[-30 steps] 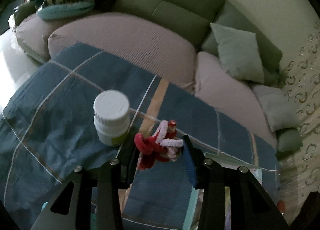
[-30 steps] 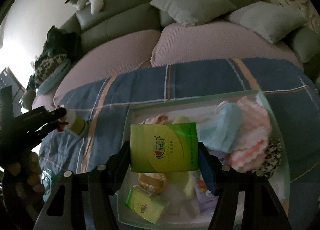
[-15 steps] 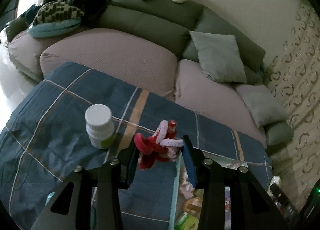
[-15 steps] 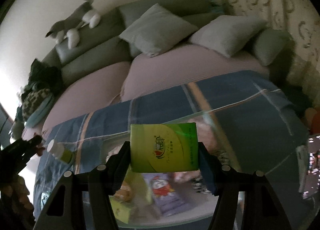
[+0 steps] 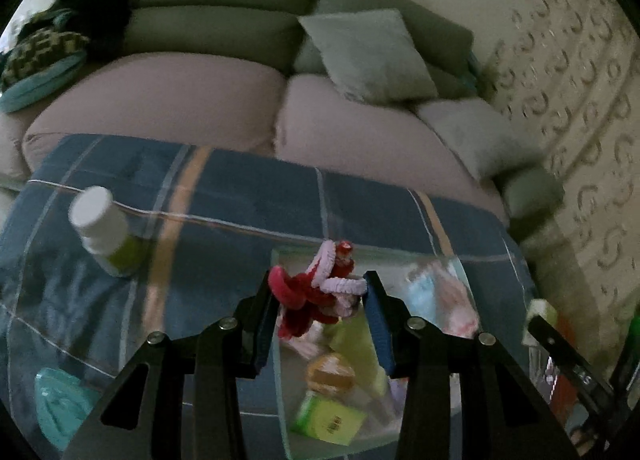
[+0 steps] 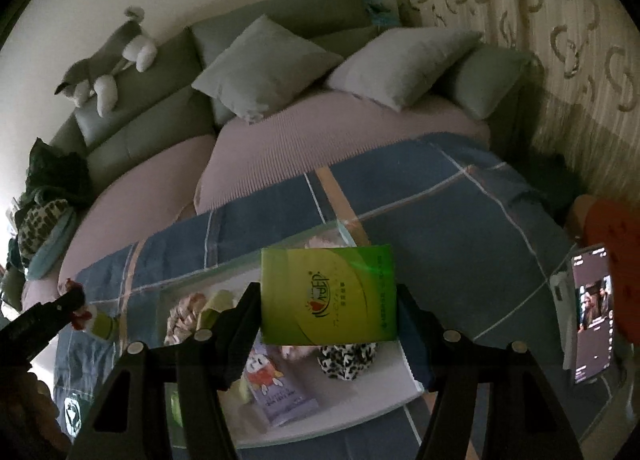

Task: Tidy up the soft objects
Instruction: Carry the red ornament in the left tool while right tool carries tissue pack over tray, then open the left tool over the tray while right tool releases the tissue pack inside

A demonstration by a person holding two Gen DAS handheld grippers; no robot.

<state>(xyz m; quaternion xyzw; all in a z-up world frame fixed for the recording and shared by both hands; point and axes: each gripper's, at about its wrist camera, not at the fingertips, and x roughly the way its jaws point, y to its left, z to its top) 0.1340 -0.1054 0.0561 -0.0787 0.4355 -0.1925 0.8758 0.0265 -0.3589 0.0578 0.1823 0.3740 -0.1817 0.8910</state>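
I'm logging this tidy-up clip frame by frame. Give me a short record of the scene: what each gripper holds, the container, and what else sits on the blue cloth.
left gripper: shut on red and pink fuzzy toy, above the tray's left edge
right gripper: shut on green tissue pack, over the tray
clear tray: on blue plaid cloth; holds leopard-print item, purple packet, other soft items
white-capped bottle: on the cloth, left of tray
phone: propped upright, right of the tray, screen lit

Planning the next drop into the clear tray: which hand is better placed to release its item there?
Probably the left: its tool holds the red-and-pink chenille toy just over the tray. The right tool holds its green packet over the tray's far edge.
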